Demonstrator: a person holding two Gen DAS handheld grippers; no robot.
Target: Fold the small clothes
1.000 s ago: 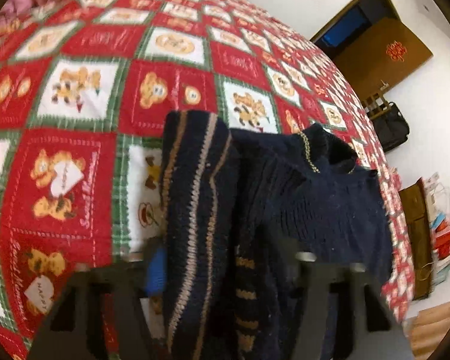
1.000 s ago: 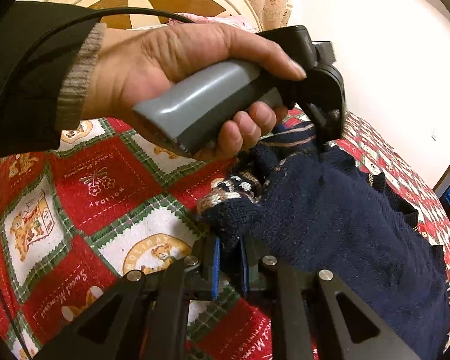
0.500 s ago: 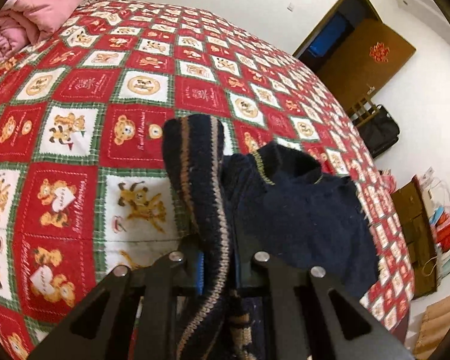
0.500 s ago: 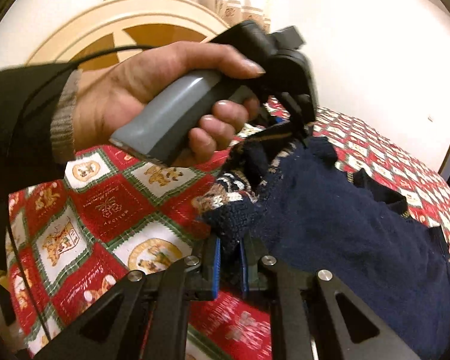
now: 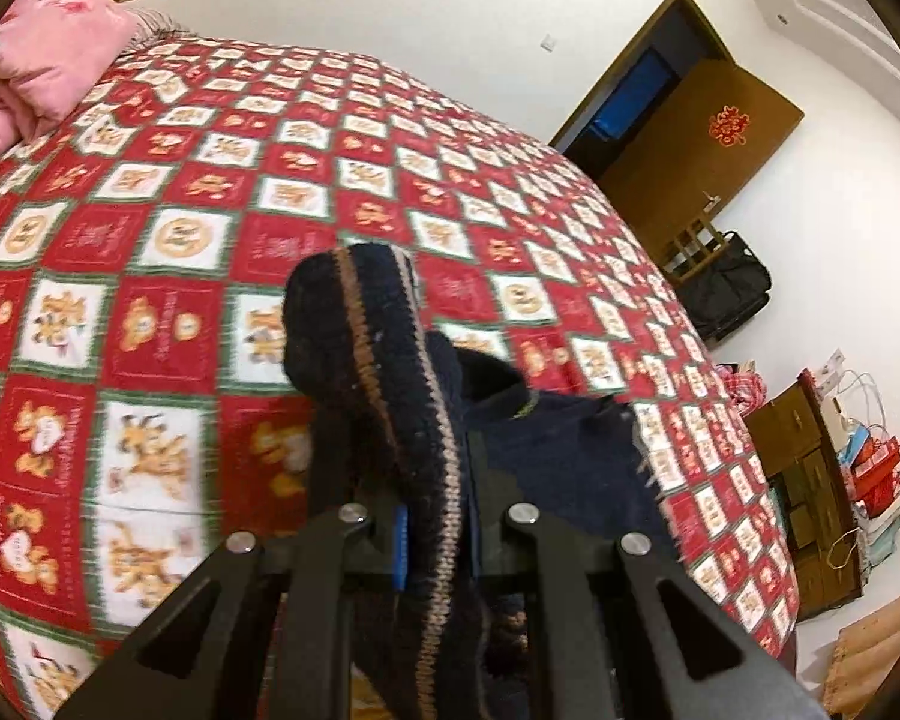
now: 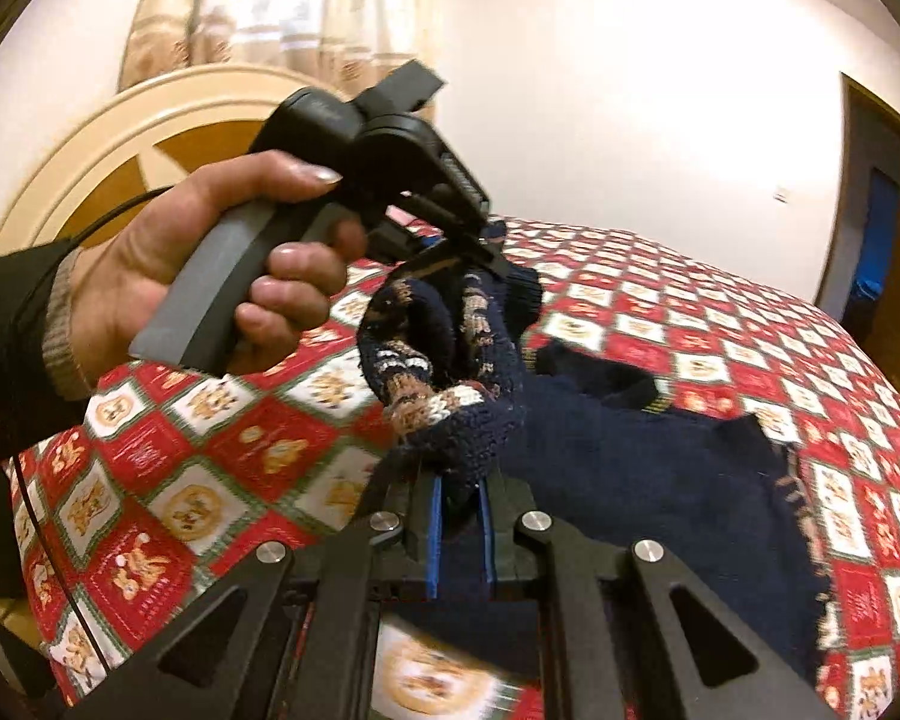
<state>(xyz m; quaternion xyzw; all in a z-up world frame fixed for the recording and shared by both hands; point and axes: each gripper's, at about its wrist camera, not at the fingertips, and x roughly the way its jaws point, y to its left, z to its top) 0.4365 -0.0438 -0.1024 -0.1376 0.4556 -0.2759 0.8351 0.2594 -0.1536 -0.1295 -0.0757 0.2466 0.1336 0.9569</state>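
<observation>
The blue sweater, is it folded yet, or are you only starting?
Only starting. No finished fold shows yet: the navy sweater hangs loose and rumpled over the red bear-print bedspread. In hand: the left gripper is shut on its striped edge, and the right gripper is shut on a patterned knit edge, with both held up. Left: lay it flat, fold it over and smooth it.

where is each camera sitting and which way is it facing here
Left wrist: on the left hand-held gripper, looking down its fingers across the red teddy-bear patchwork quilt toward a brown door; only its own black fingers show, shut on the navy knitted sweater.
Right wrist: on the right hand-held gripper, facing the cream round headboard; the person's left hand and dark sleeve show.
Shared: the sweater, pinched by both, and the quilt.
</observation>
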